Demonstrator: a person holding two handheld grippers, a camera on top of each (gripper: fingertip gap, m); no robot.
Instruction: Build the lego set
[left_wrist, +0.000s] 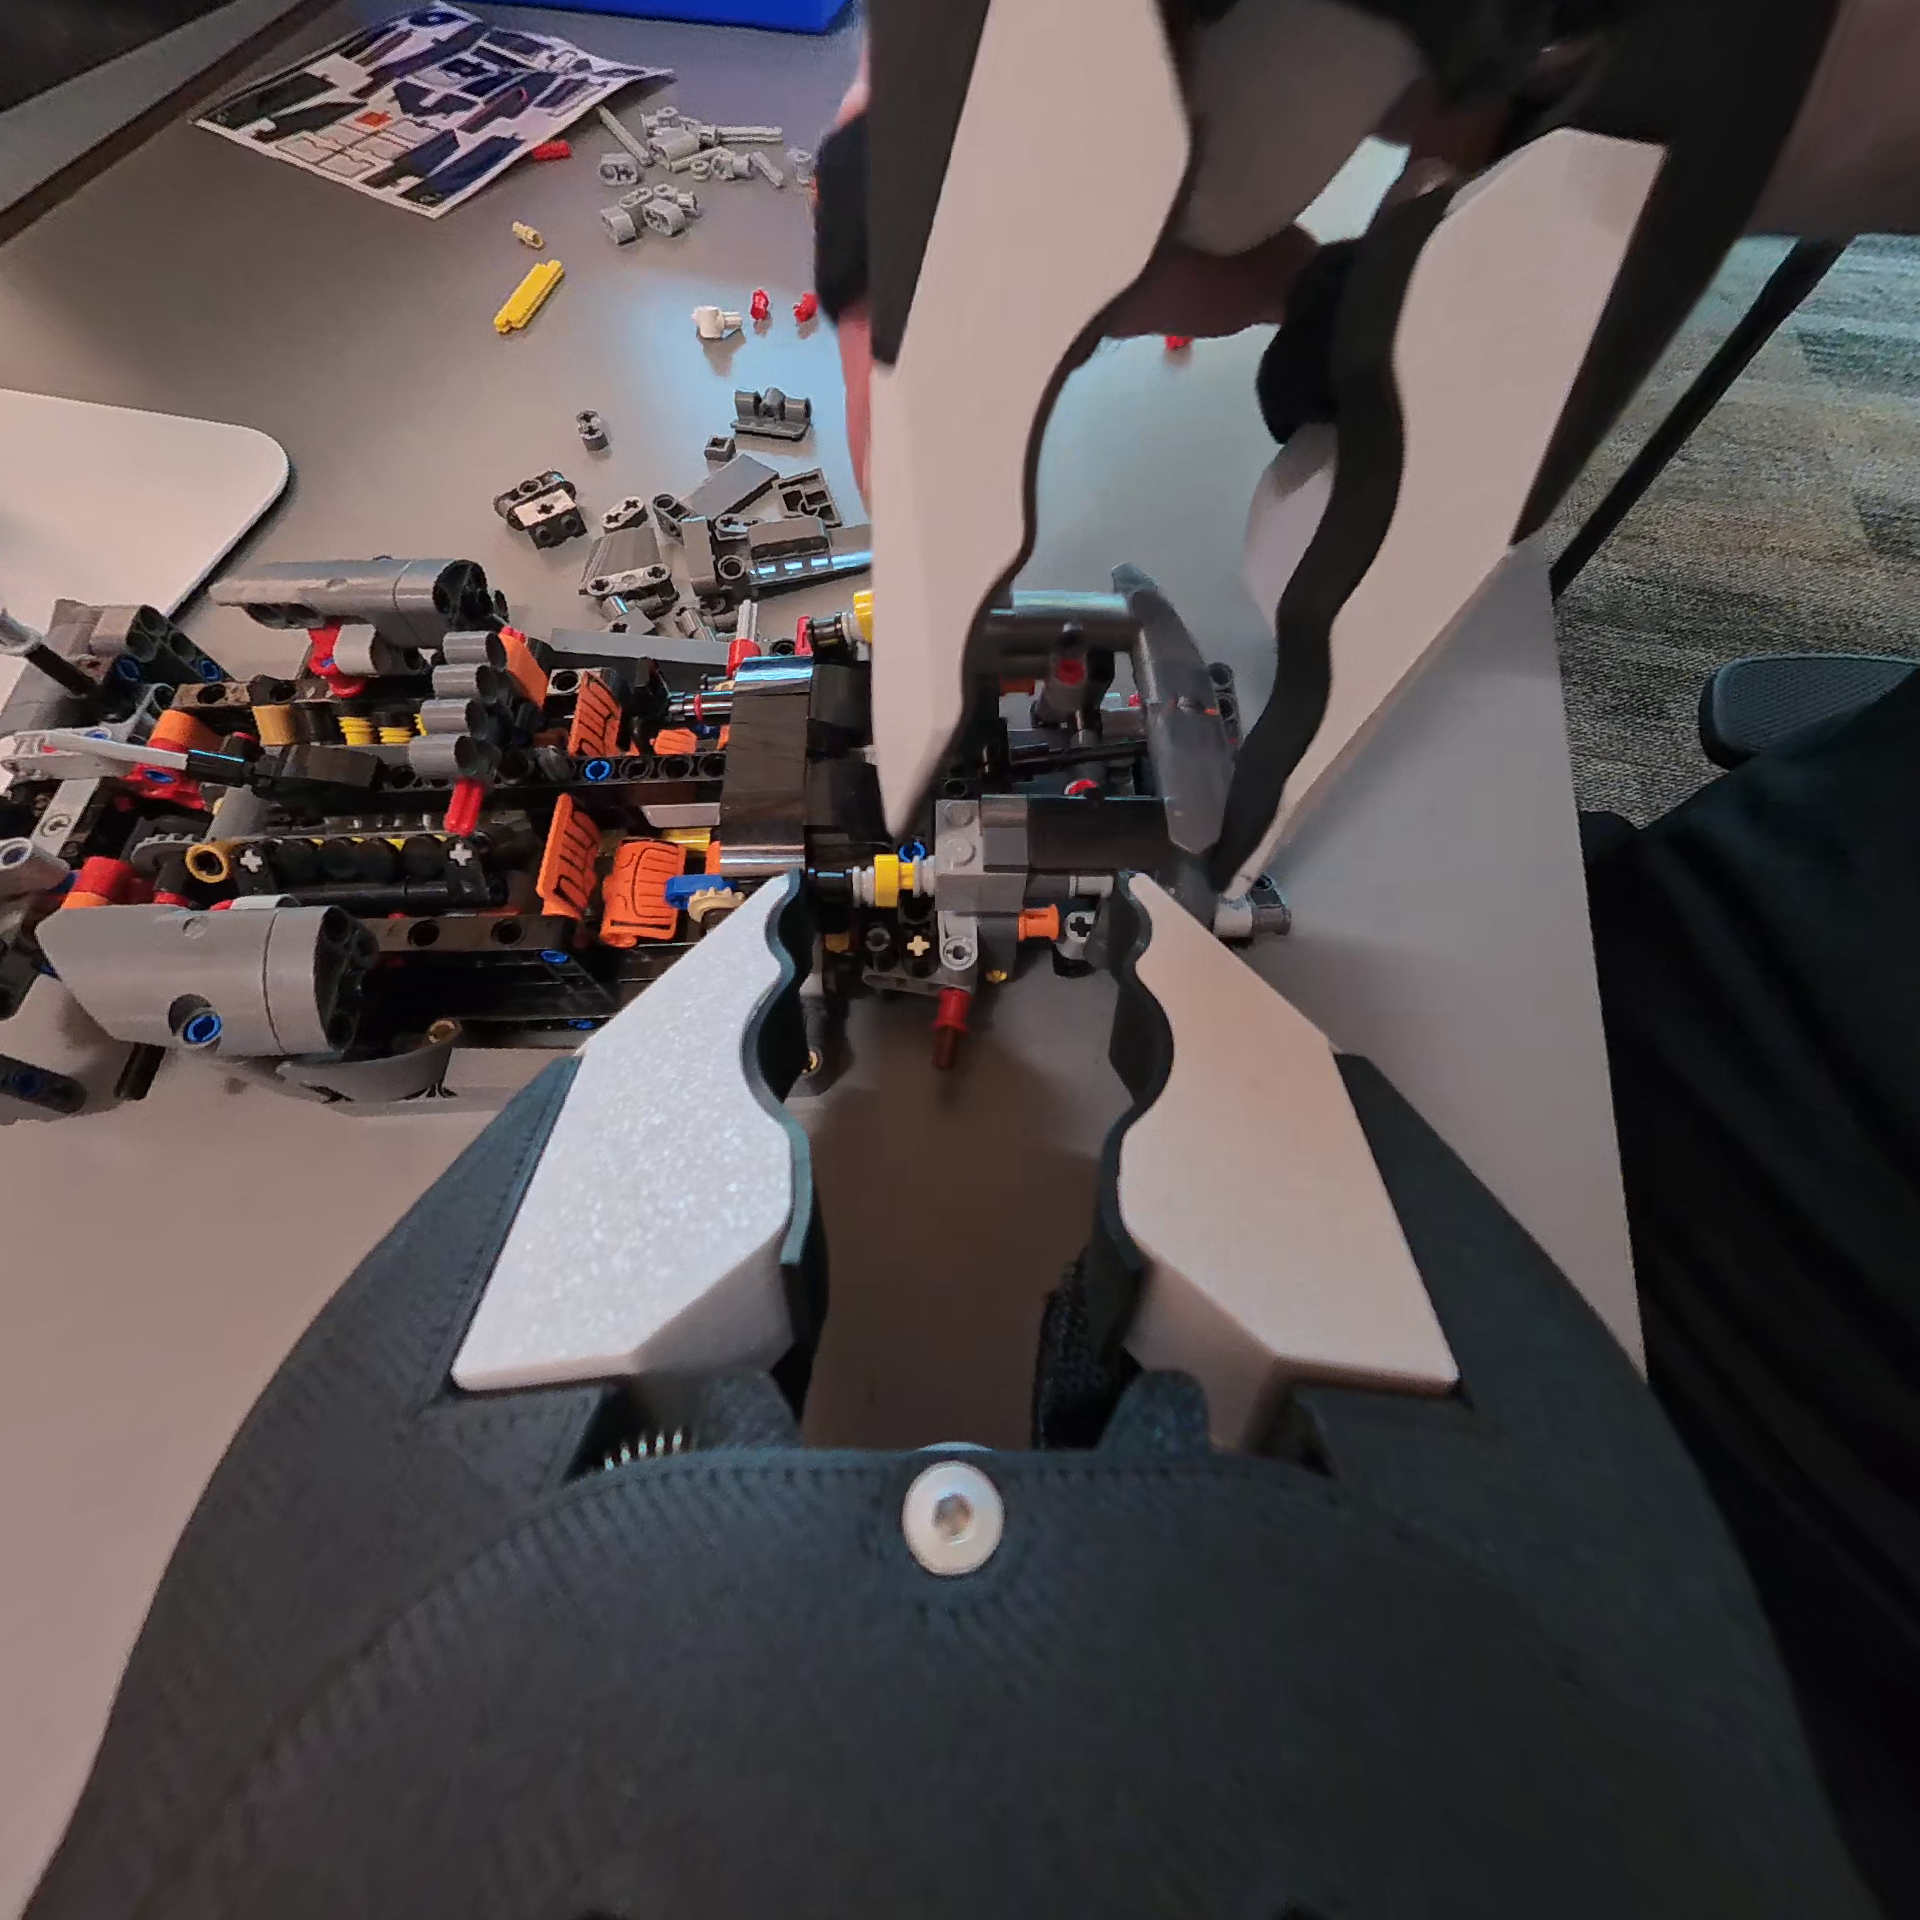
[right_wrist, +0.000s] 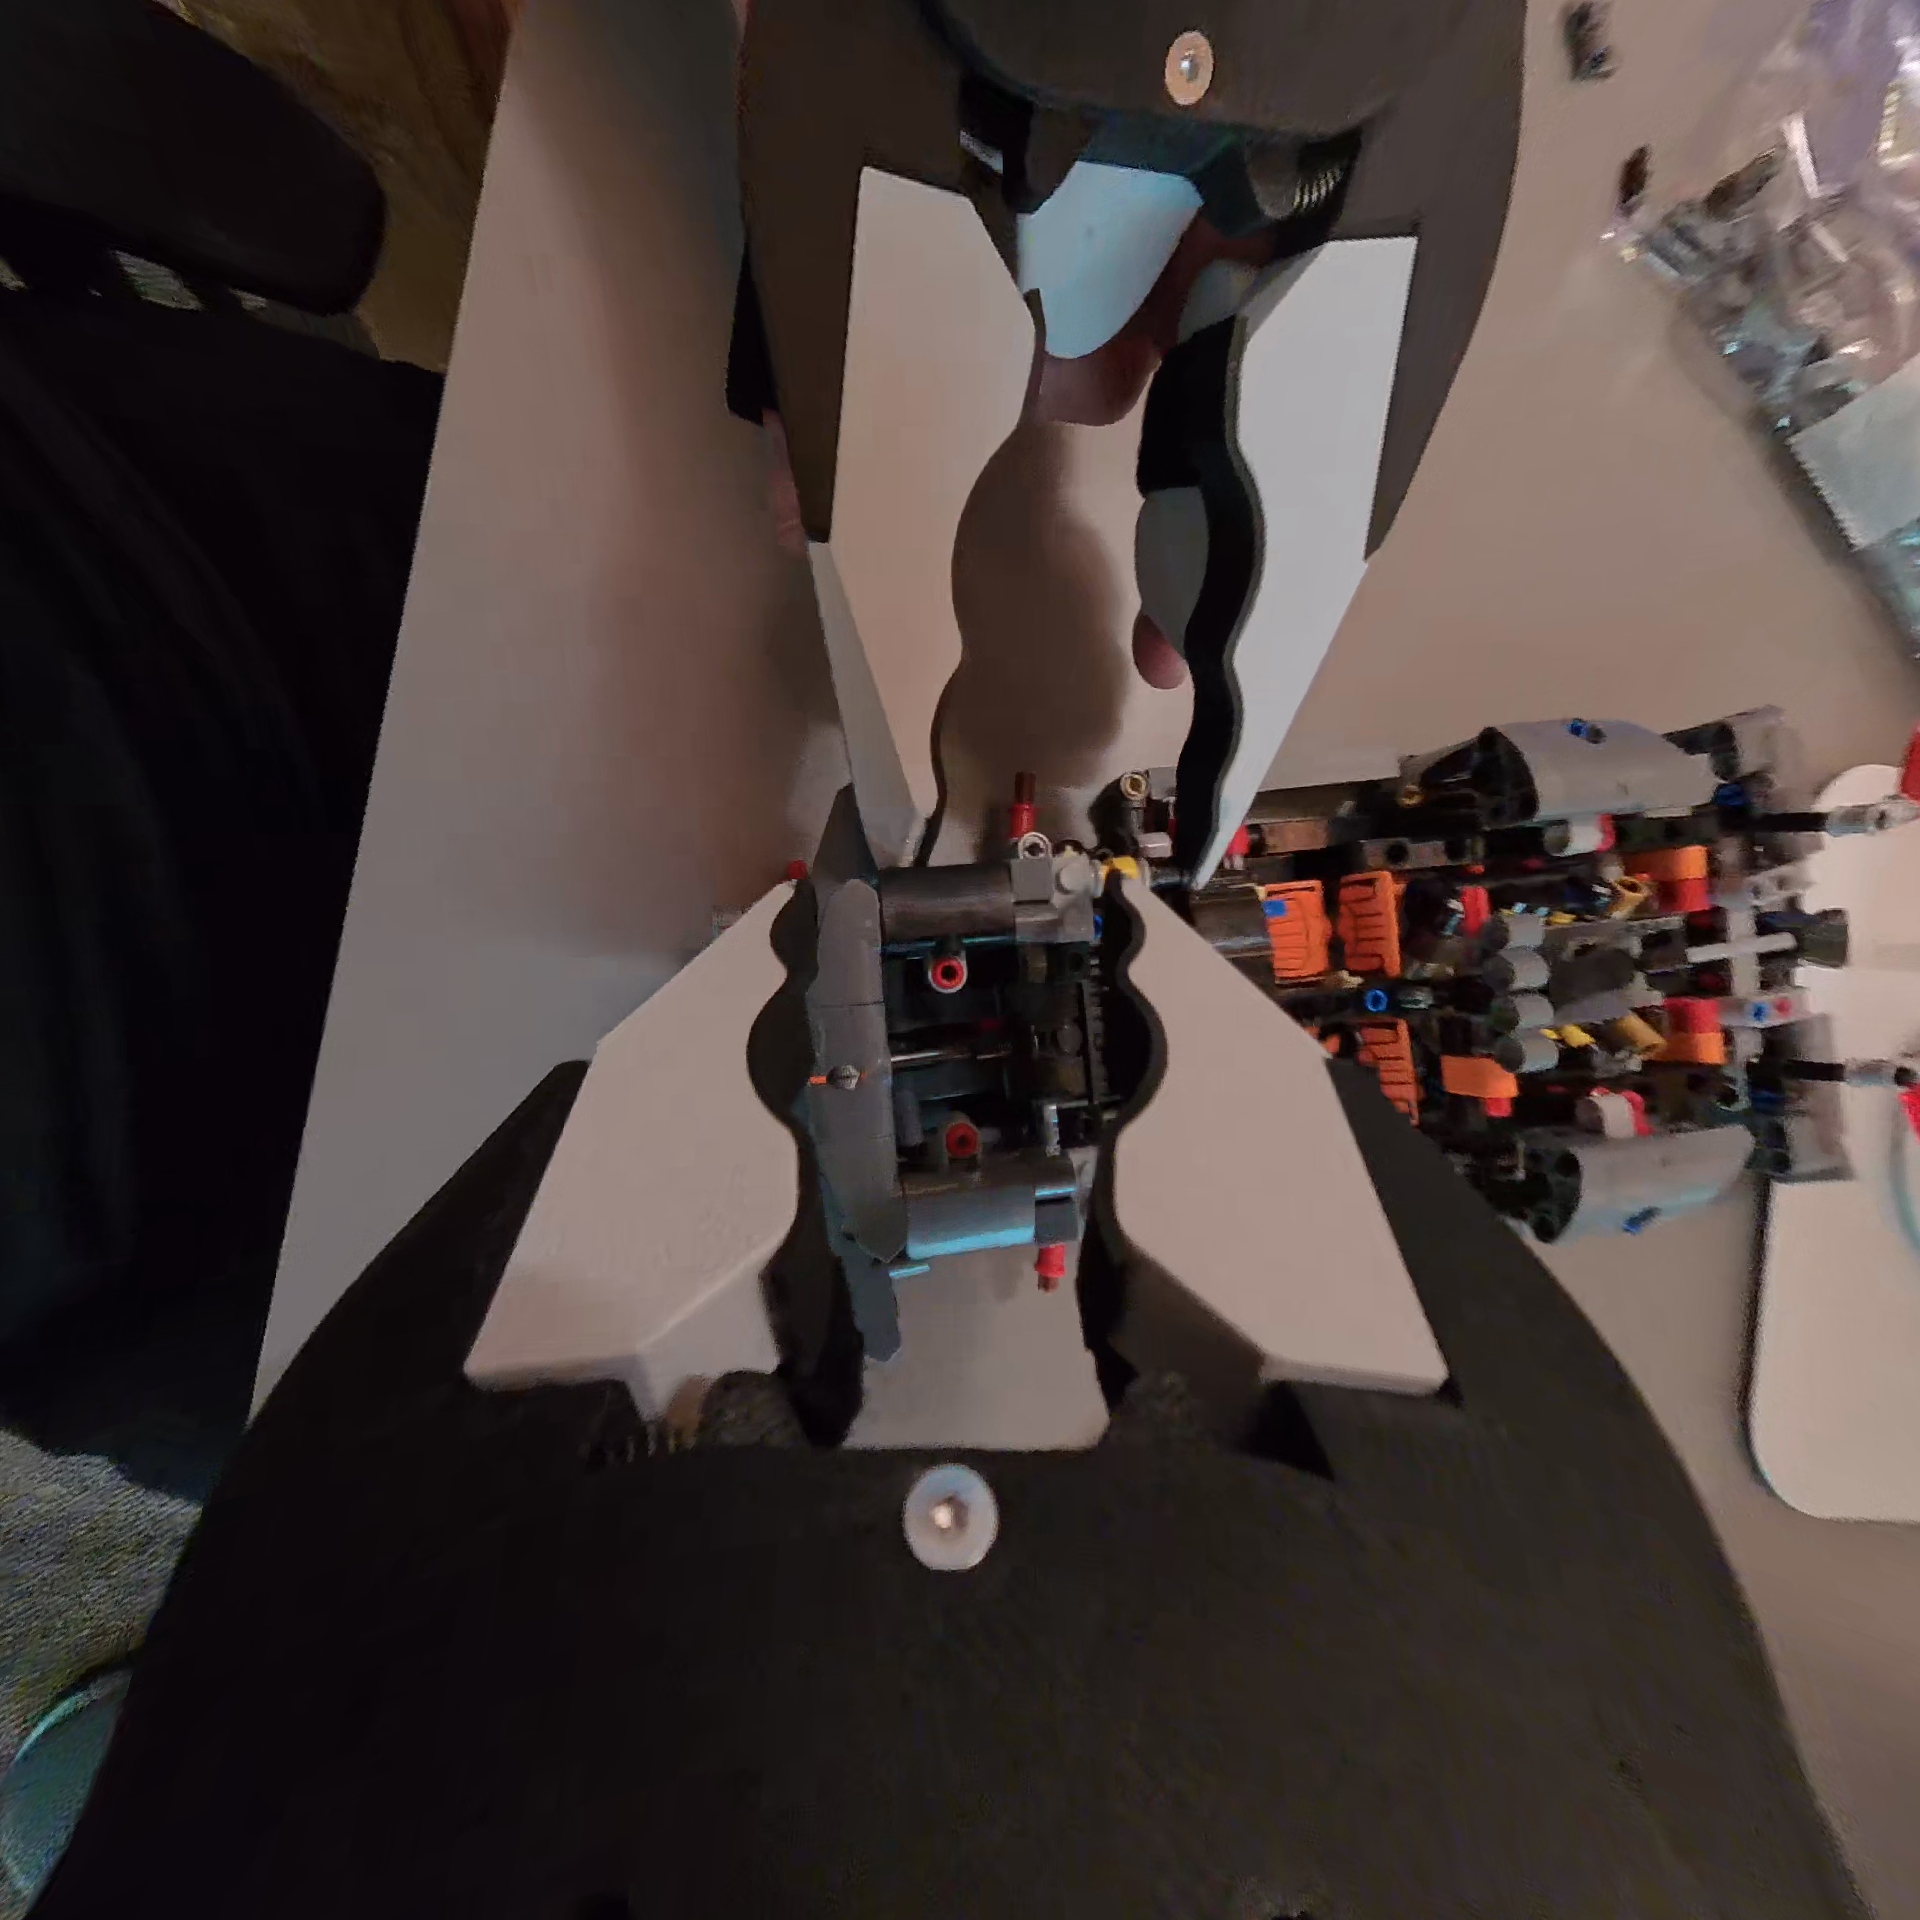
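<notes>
We see a long brick-built vehicle chassis lying on a grey table, close to the table's edge, its near end a grey and black block.

The left gripper has its fingers spread wide, one tip at either side of that end block; the left tip sits against the black bricks and the right tip beside a grey connector, though from this angle we cannot tell whether the pads truly press.

The right gripper comes in from the opposite side, its fingers also spread and straddling the same end section. Its left pad lies along a curved dark grey panel; the right pad stands just beside the black gear housing. Contact looks likely on the left, but the view is blurred.

Loose grey, red and yellow parts and a sticker sheet lie farther back on the table.
</notes>
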